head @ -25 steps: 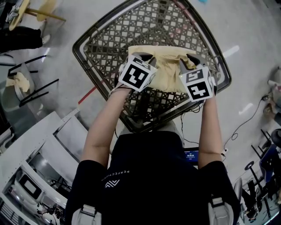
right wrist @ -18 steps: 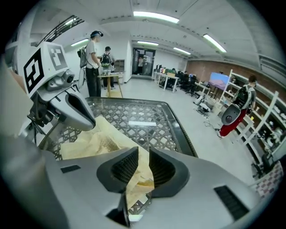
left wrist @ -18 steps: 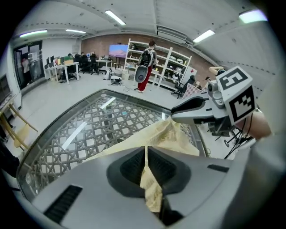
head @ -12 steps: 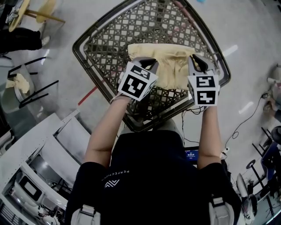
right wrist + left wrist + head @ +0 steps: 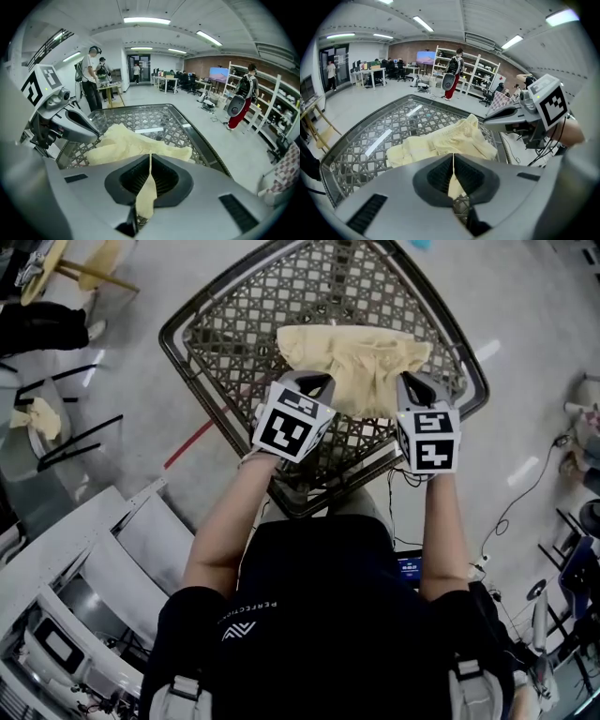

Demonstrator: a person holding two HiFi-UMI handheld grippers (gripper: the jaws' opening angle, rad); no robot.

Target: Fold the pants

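**Both grippers clamped on pants at near side of table**

Ref. landmark: lattice-top table [image 5: 225,329]. Pale yellow pants [image 5: 354,362] lie bunched on the table top, right of centre in head view. L gripper [image 5: 315,381] is over the table at the pants' near left corner. Its jaws have just been closing and are now pressed together w/ a thin fold of fabric pinched betw. them. R gripper [image 5: 413,382] is by the table's right rim at the pants' near right corner. Its jaws have just been closing and are likewise clenched on a fabric strip, tail hanging below the jaws. Far part of pants rests on the lattice
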